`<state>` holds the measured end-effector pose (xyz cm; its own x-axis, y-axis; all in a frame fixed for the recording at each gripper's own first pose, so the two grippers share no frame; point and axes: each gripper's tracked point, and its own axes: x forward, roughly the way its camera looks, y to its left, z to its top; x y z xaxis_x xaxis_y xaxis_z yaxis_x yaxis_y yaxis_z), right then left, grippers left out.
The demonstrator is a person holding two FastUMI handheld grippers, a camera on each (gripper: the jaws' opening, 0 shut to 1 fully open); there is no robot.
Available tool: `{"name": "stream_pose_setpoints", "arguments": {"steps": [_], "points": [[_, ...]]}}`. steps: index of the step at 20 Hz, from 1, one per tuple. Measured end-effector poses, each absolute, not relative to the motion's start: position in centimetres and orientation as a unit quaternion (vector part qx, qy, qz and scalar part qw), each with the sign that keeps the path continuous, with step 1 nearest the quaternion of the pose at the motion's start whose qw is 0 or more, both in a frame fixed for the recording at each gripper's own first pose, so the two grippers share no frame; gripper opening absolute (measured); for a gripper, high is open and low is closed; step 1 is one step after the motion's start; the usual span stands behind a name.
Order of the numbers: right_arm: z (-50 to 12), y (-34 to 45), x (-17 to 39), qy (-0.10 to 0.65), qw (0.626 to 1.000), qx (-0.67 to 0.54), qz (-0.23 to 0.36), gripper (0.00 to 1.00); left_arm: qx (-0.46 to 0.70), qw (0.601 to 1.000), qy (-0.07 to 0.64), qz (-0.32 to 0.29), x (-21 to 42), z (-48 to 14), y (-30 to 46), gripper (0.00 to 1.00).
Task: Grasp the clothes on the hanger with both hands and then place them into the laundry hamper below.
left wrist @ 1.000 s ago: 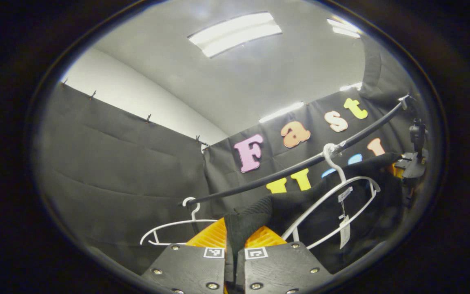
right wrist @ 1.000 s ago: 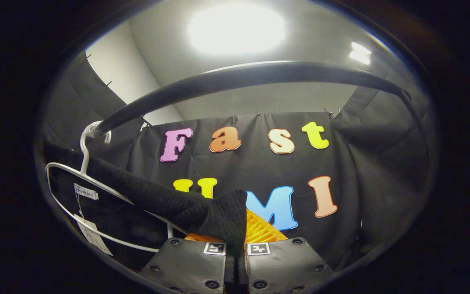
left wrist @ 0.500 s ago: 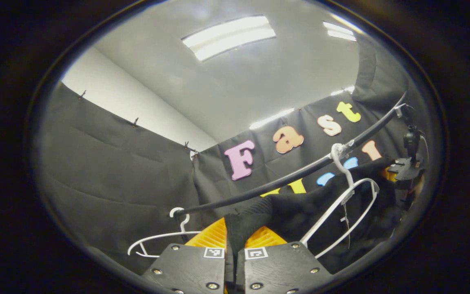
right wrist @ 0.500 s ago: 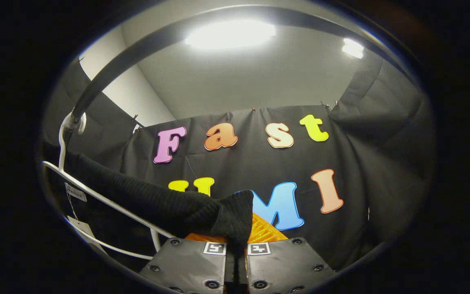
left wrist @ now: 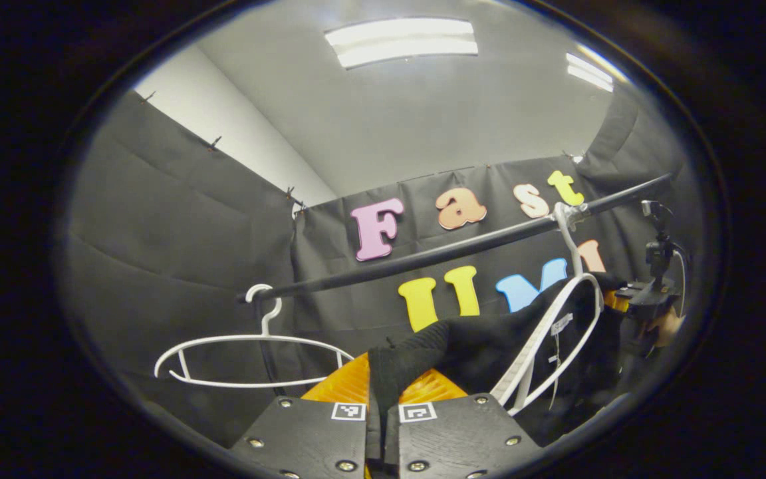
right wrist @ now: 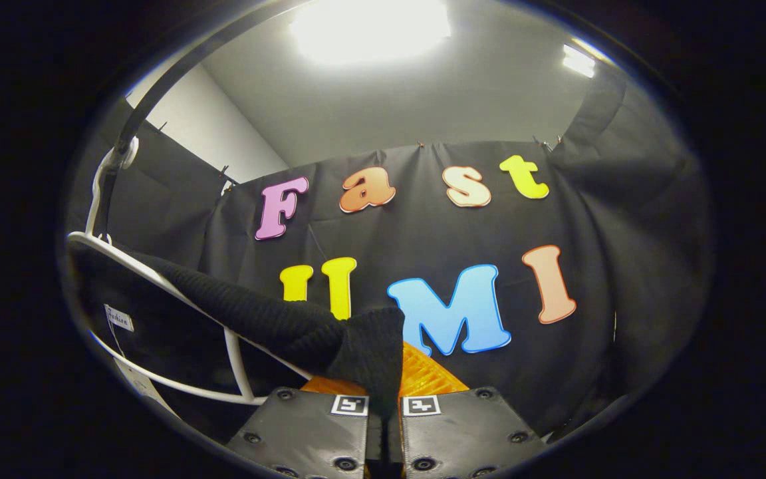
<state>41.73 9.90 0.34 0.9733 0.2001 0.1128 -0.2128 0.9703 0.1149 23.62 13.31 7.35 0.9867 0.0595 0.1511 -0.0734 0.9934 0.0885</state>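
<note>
**Both ends pinched, garment partly on hanger**

While the black knit top [left wrist: 489,342] drapes over the white hanger [left wrist: 556,332] at right of the left gripper view, pull both ends outward & down together so the hanger doesn't drag along the rail [left wrist: 423,256].

Left hand-held gripper [left wrist: 383,399]: clenched on knit edge, bottom centre. Right hand-held gripper [right wrist: 384,392]: likewise, fabric [right wrist: 270,319] running lower left to hanger [right wrist: 157,279]. Hamper unseen.

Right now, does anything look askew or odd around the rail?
Yes. The hanger carrying the black garment hangs steeply tilted off the rail, apparently because both claws are pulling on the knit. The left claw and right claw each pinch it. The bare hanger hangs level.
</note>
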Motion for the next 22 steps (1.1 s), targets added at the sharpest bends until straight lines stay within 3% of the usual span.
{"name": "stream_pose_setpoints", "arguments": {"steps": [10,16,22], "points": [[-4.1,9.5,42.6,0.039,0.980,0.155,0.115,0.07,0.024,0.999,-0.034,0.015,20.1,3.4,14.4,0.03],[-4.8,9.0,41.7,0.042,0.980,0.156,0.116,0.08,0.008,1.000,-0.008,0.014,18.0,0.5,13.9,0.04],[-7.7,8.6,40.8,0.111,0.963,0.215,0.116,0.08,0.009,1.000,0.006,0.004,16.2,-0.8,12.5,0.03]]}}
